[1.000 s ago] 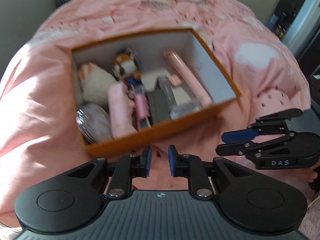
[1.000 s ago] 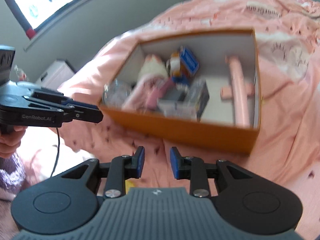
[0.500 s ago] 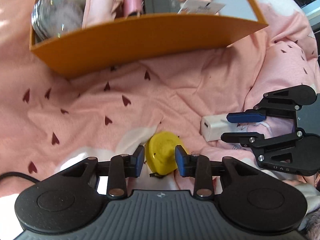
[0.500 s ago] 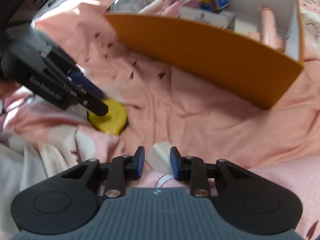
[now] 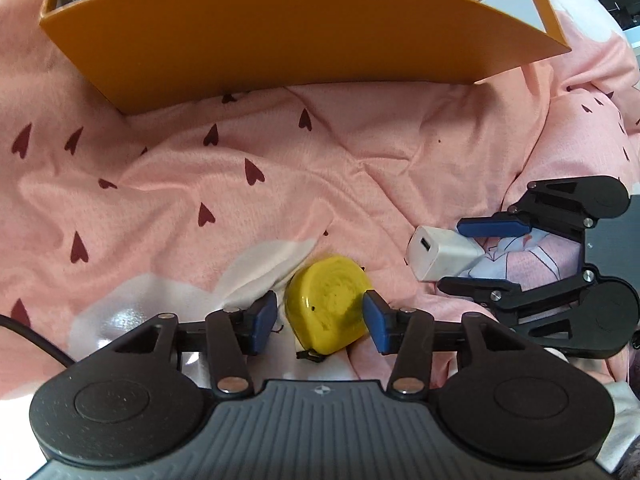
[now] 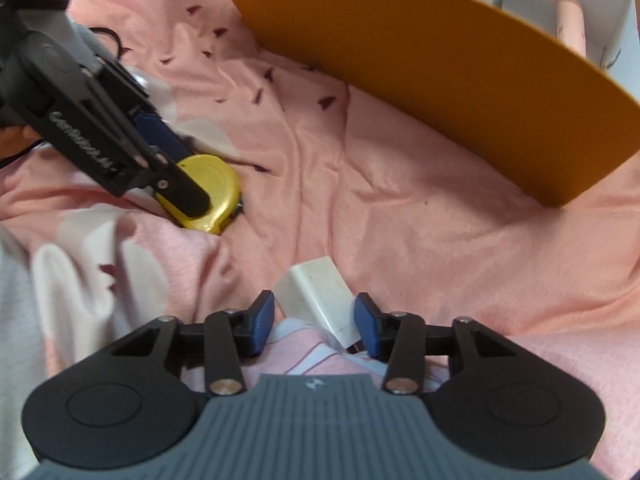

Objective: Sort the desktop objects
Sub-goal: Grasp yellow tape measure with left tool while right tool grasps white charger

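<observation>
Both grippers sit low on the pink duvet (image 5: 168, 184), on the near side of the orange box (image 5: 280, 36). Left gripper (image 5: 320, 322) is spread wide around the yellow tape measure (image 5: 326, 306), which lies flat with its tape tab towards the gripper body; the right pad may touch it, hard to say. Just right of the tape measure, the right gripper (image 6: 315, 322) straddles the white charger (image 6: 320, 300), jaws apart. From the left wrist view, the charger's long axis runs left to right, USB port facing left.
</observation>
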### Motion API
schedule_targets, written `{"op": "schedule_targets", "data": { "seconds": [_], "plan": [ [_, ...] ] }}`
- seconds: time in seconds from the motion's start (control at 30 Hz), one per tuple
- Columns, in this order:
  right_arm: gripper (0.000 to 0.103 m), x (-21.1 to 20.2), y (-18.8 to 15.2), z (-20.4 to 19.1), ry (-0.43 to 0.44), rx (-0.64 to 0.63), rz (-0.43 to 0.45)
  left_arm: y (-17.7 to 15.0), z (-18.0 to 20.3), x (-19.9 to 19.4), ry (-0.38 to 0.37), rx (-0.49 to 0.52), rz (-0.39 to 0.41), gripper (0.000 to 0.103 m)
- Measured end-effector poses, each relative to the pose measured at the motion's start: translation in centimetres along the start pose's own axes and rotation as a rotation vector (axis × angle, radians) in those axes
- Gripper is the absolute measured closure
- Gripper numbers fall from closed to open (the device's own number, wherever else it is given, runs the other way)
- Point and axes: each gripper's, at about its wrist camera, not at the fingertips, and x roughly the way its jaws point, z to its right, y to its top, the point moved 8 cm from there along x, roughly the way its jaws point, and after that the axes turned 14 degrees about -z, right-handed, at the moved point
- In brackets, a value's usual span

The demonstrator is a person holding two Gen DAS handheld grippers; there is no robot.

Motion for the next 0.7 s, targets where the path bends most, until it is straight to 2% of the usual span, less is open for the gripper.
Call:
{"op": "schedule_targets", "data": {
  "seconds": [0.1, 0.27, 0.43, 0.6, 0.7],
  "plan": [
    [0.052, 1.0, 0.2, 0.4, 0.02, 0.017, -0.026, 0.0, 0.1, 0.8, -0.021, 0.009, -0.017, 0.037],
    [0.054, 2.0, 0.4, 0.8, 0.027, 0.046, -0.035, -0.1, 0.4, 1.1, -0.015, 0.012, -0.008, 0.037],
    [0.061, 1.1, 0.2, 0.8, 0.03, 0.058, 0.01, -0.1, 0.3, -0.3, -0.007, 0.015, 0.028, 0.062],
    [0.064, -0.3, 0.6, 1.1, 0.04, 0.092, 0.069, -0.1, 0.2, -1.2, -0.02, 0.012, 0.063, 0.068],
    [0.065, -1.4, 1.3, 1.2, 0.036, 0.114, 0.116, 0.2, 0.6, -2.1, -0.023, 0.022, 0.116, 0.076]
  ]
}}
